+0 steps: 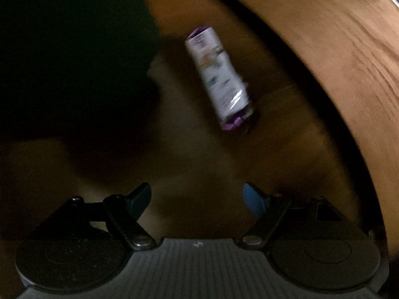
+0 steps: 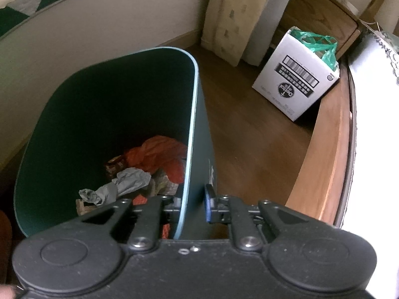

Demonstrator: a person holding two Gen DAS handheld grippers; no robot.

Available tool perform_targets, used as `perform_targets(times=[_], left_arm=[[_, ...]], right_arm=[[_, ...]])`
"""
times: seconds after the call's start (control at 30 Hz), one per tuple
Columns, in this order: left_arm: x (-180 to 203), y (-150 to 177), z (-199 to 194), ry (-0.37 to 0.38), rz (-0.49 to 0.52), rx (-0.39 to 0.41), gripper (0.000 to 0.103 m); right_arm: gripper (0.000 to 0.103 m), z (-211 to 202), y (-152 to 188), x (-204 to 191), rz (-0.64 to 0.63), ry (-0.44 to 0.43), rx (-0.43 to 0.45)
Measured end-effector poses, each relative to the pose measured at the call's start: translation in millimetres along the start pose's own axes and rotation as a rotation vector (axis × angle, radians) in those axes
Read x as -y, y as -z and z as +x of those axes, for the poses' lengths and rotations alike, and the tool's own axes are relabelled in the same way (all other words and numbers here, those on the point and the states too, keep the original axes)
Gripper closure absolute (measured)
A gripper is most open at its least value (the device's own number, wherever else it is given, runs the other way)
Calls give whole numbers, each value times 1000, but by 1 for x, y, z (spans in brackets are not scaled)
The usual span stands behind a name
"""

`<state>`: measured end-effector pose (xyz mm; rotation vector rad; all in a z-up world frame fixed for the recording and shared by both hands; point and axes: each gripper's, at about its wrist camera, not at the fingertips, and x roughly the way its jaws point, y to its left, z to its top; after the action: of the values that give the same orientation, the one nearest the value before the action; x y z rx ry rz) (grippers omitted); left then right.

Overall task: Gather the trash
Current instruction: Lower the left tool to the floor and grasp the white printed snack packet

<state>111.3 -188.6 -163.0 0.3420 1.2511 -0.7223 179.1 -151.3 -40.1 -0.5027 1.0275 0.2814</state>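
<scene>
A white and purple wrapper [image 1: 219,79], blurred, lies on the dim wooden floor in the left wrist view. My left gripper [image 1: 197,199] hangs above it, open, with nothing between its fingers; the wrapper sits ahead of the fingertips. In the right wrist view my right gripper [image 2: 193,203] is shut on the near wall of a dark green bin [image 2: 197,114], one finger inside and one outside. The bin holds crumpled grey paper [image 2: 124,182], an orange bag [image 2: 159,154] and other scraps.
A dark shape [image 1: 74,62] fills the left of the left wrist view. A wooden board [image 1: 336,57] curves along the right. In the right wrist view a white carton [image 2: 296,84] with a green bag stands on the floor, beside wooden furniture [image 2: 326,154].
</scene>
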Motion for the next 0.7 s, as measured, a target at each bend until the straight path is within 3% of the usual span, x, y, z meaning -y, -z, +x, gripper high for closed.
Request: perform_targets(times=[0.2, 0.33, 0.7], left_arm=[[0, -42, 23, 33, -64, 82, 22], [-9, -60, 44, 72, -163, 58, 22], [-2, -89, 89, 105, -257, 3, 22]], right_arm=[[92, 5, -2, 9, 43, 5, -17], [92, 11, 0, 11, 50, 31, -44], [91, 26, 3, 17, 82, 24, -99]])
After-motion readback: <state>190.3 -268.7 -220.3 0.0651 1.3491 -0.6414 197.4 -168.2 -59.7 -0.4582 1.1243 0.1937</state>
